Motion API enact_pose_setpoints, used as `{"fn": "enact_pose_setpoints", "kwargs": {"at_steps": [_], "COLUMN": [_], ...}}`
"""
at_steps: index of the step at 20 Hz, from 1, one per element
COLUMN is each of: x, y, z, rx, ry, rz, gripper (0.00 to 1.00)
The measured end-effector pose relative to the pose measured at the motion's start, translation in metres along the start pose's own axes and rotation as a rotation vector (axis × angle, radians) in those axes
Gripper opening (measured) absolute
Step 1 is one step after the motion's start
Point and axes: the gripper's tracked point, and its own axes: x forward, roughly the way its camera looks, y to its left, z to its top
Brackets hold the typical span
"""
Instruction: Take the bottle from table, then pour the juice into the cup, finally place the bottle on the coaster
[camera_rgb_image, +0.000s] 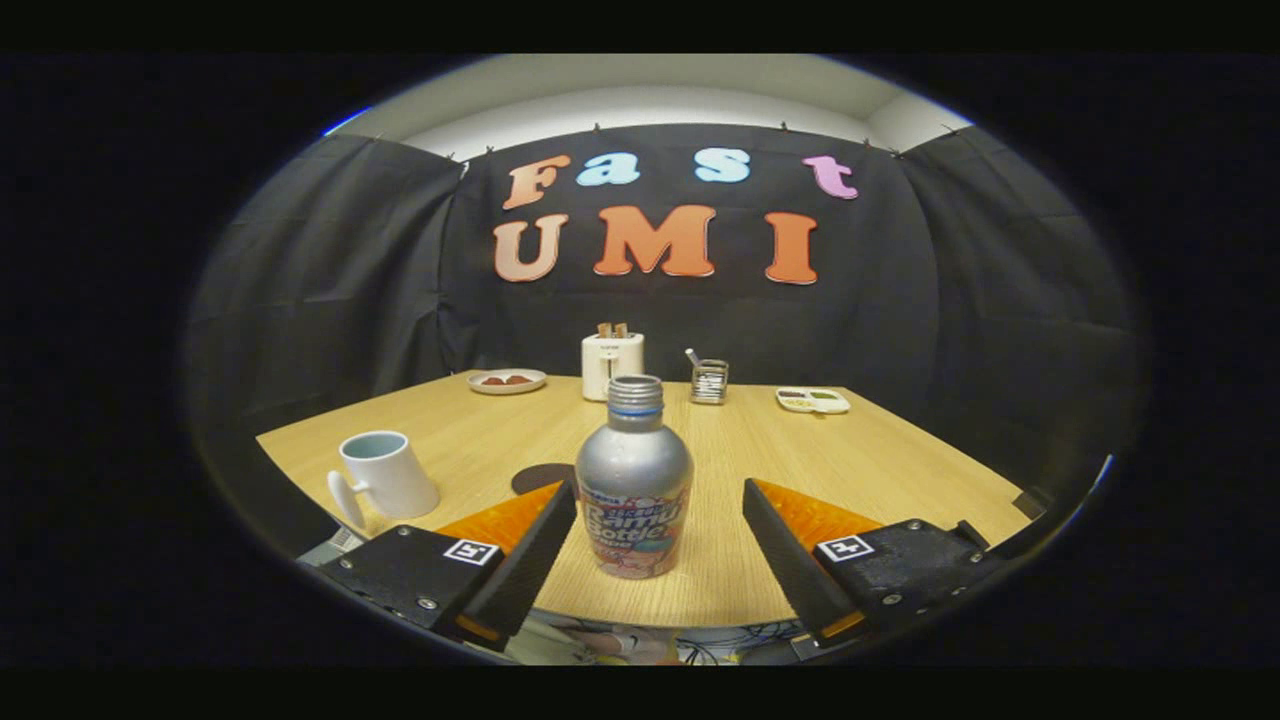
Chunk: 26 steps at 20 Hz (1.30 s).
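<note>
the gripper (660, 520) has its fingers spread wide, with the silver bottle (634, 490) standing upright between them (cap off, neither finger touching it) near the front edge of the wooden table (880, 460). the white cup (385, 478) stands off to the left, the dark coaster (540, 477) just behind the left finger.

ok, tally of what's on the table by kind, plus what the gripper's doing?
Bottle: 1
Cup: 1
Coaster: 1
Toaster: 1
Plate: 1
Wire holder: 1
Flat tray: 1
Total: 7
Gripper: open, fingers either side of the bottle, right finger apart from it.
</note>
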Motion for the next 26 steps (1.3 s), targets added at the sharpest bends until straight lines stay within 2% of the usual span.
{"fn": "enact_pose_setpoints", "kwargs": {"at_steps": [7,10,13,16,21,26], "x": [0.021,0.028,0.036,0.035,0.022,0.018], "y": [0.005,0.016,0.015,0.009,0.007,0.012], "z": [-0.036,-0.047,-0.052,-0.053,-0.017,0.007], "rx": [0.035,0.105,0.182,0.131,0.019,-0.202], "ry": [0.107,0.135,0.138,0.129,0.053,0.028], "rz": [0.005,0.042,0.023,-0.037,-0.107,-0.207], "gripper": [0.98,0.89,0.83,0.79,0.78,0.78]}}
